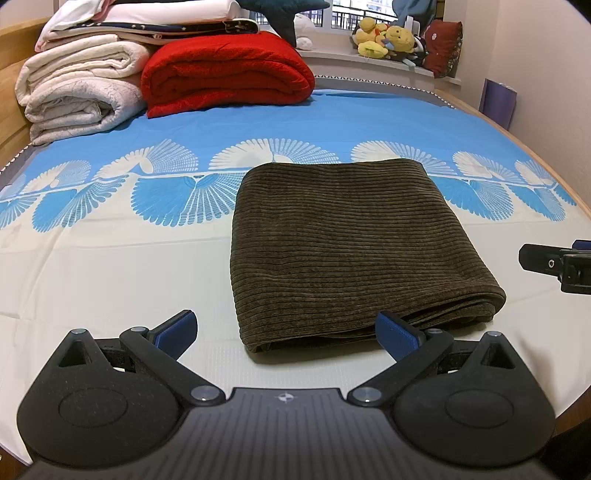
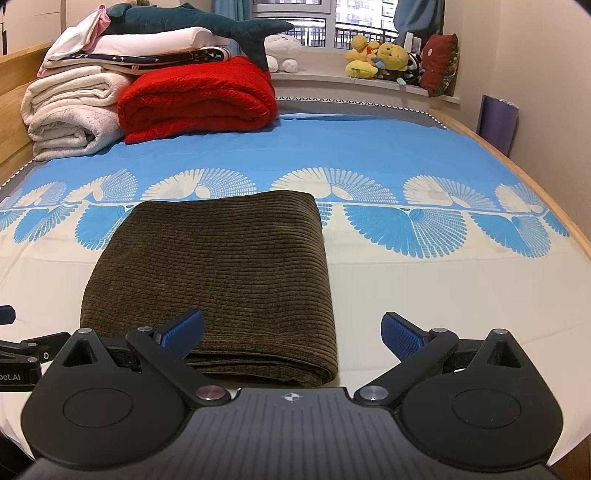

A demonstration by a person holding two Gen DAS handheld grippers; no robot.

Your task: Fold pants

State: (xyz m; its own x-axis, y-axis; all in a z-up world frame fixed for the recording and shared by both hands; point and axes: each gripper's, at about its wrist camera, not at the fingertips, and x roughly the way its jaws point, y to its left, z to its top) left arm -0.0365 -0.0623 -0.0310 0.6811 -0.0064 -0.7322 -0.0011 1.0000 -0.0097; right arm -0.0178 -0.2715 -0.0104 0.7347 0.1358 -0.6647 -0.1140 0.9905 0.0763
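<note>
The pants, dark brown corduroy, lie folded into a compact rectangle on the bed, on the cream part of the sheet with their far edge reaching the blue fan-pattern band. The layered fold edges face the near side of the bed.

The left gripper sits low at the near edge of the pants, its blue-padded fingers spread wide and holding nothing. One finger is in front of the near right part of the folded stack; whether it touches the cloth cannot be told. The right gripper is likewise at the near edge, fingers spread wide and empty, the left one overlapping the pants in view, the right one over bare sheet. Part of the right gripper shows at the right margin of the left wrist view.

At the head of the bed lie a folded red blanket and, beside it, a pile of white bedding. A plush shark rests on the pile. Stuffed toys sit on the window sill.
</note>
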